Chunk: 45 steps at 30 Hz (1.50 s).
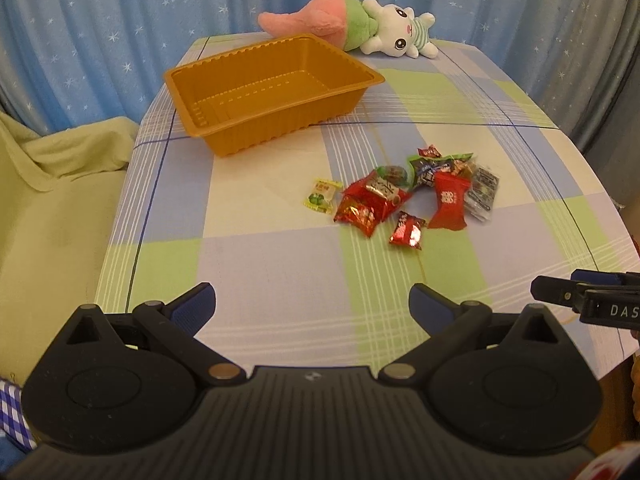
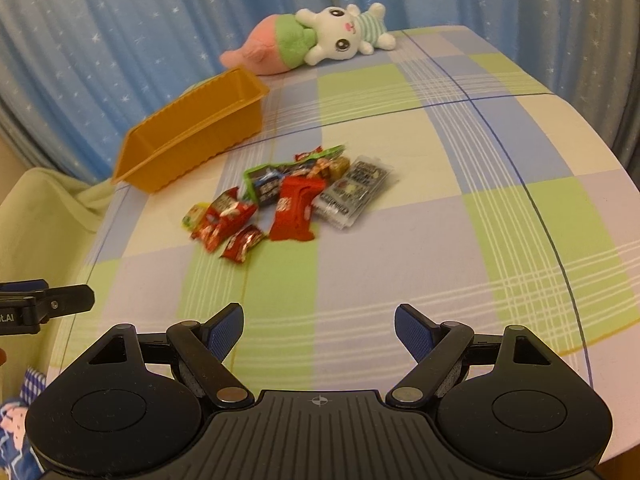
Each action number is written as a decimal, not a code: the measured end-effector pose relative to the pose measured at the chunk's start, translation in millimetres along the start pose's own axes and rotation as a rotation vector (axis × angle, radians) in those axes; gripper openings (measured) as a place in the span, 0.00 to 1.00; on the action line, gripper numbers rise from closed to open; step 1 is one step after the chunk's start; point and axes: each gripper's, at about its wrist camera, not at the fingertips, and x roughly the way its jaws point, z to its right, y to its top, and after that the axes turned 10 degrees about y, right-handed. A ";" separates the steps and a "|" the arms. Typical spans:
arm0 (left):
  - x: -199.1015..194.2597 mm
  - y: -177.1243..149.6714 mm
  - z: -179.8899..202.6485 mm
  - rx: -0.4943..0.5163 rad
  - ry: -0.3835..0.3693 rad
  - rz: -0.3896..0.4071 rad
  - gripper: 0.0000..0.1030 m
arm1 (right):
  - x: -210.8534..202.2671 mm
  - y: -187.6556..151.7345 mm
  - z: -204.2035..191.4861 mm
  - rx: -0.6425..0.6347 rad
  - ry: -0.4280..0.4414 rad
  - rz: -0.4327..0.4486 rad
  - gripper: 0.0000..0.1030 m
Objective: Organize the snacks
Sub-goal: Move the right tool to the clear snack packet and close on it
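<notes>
Both grippers hover low over the near edge of the table with their jaws spread wide and nothing between them. From the left wrist view, the left gripper (image 1: 312,300) fills the bottom of the frame: matte black ribbed housing, round pivot discs, silver rivets, and blue textured pads (image 1: 192,310) angled outward. The right gripper (image 2: 319,322) looks the same from its own camera, its blue pads (image 2: 226,330) grainy like fine rubber mesh.

A checked tablecloth (image 1: 280,272) in pale green, lilac-blue and cream, crossed by thin white and dark lines, covers the table. At centre right of the left wrist view lies a loose pile of snacks (image 1: 404,196): crinkly, glossy foil and plastic wrappers, mostly red, with a green-edged dark packet and a small yellow-green sweet (image 1: 322,196) at the pile's left edge. A red pillow-shaped packet (image 1: 450,204) lies with its long axis running roughly from near to far. At the pile's right edge a flat silver-black packet (image 2: 356,190) sits slanted, its long axis running from lower left to upper right in the right wrist view.

Well apart from the pile, in the upper left of centre, sits an orange plastic tray (image 1: 224,138), rectangular, thin-walled, with fluted sides and a ridged floor, its long axis running diagonally toward the upper right.

Beyond it, at the top of the frame, a plush rabbit (image 1: 394,32) lies on its side, white and fuzzy, joined to a pink and green plush part. Blue star-dotted curtains (image 1: 120,20) hang behind.
</notes>
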 end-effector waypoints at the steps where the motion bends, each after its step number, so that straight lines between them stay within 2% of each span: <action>1: 3.3 2.9 -0.1 0.002 -0.003 0.003 1.00 | 2.1 2.1 2.2 0.008 -0.002 0.004 0.80; 15: 49.8 36.6 4.8 0.032 -0.042 0.039 0.93 | 32.8 33.3 25.7 0.075 -0.015 0.068 0.80; 19: 60.9 44.5 7.0 0.042 -0.049 0.043 0.91 | 45.2 45.3 31.1 0.094 -0.011 0.074 0.66; 25: 76.6 57.5 9.5 0.056 -0.059 0.046 0.91 | 61.7 60.6 36.5 0.094 -0.018 0.094 0.54; 32: 92.0 71.6 8.8 0.065 -0.062 0.041 0.91 | 88.6 76.9 35.0 -0.079 -0.046 0.103 0.43; 36: 99.4 76.2 5.7 0.067 -0.063 0.034 0.91 | 102.9 82.4 33.8 -0.198 -0.047 0.098 0.39; 45: 112.8 76.3 -0.6 0.064 -0.056 0.003 0.90 | 131.3 90.5 29.1 -0.380 -0.043 0.062 0.33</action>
